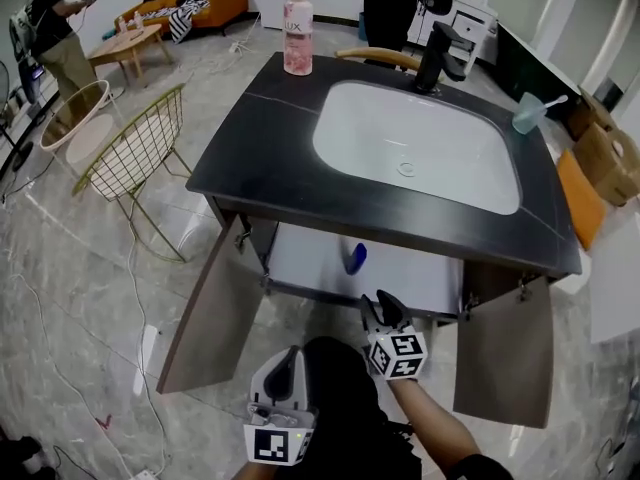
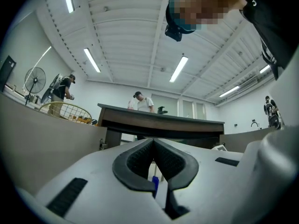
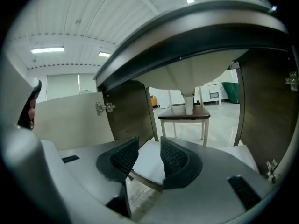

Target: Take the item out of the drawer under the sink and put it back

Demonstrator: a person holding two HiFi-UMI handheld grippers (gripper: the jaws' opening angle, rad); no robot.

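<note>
**Under-sink cabinet – contents and tools**

1. Blue item (image 1: 355, 258) – small, stands on the white drawer (image 1: 300, 260) beneath the basin, towards the middle, just behind its front edge. Nothing touches it.
2. Cabinet doors – both swung open, the left door (image 1: 210, 313) and the right door (image 1: 502, 353), on either side of the drawer.
3. Right hand-held gripper (image 1: 385, 303) – points into the cabinet opening, tips near the drawer's front edge and just below-right of the blue item in the head view. In its own view the right hand-held gripper (image 3: 149, 141) has its jaws apart with nothing between the pads; the drawer's edge and the basin's drain pipe (image 3: 188, 101) show beyond.
4. Left hand-held gripper (image 1: 292, 356) – lower in the head view, well short of the cabinet. In its own view the left hand-held gripper (image 2: 153, 141) is closed, tips meeting. A blue sliver (image 2: 154, 185) shows in the gap behind the tips; it is possibly the same blue item seen beyond, but the view is too tight to be sure.
5. Counter (image 1: 250, 138) – dark top carrying the white basin (image 1: 420, 138), a black faucet (image 1: 438, 56), a pink bottle (image 1: 298, 36) at the back left and a pale cup (image 1: 525, 113) at the right.
6. Surroundings – a wire chair (image 1: 135, 153) to the left of the counter; a person (image 1: 55, 33) stands far off at the upper left.
</note>
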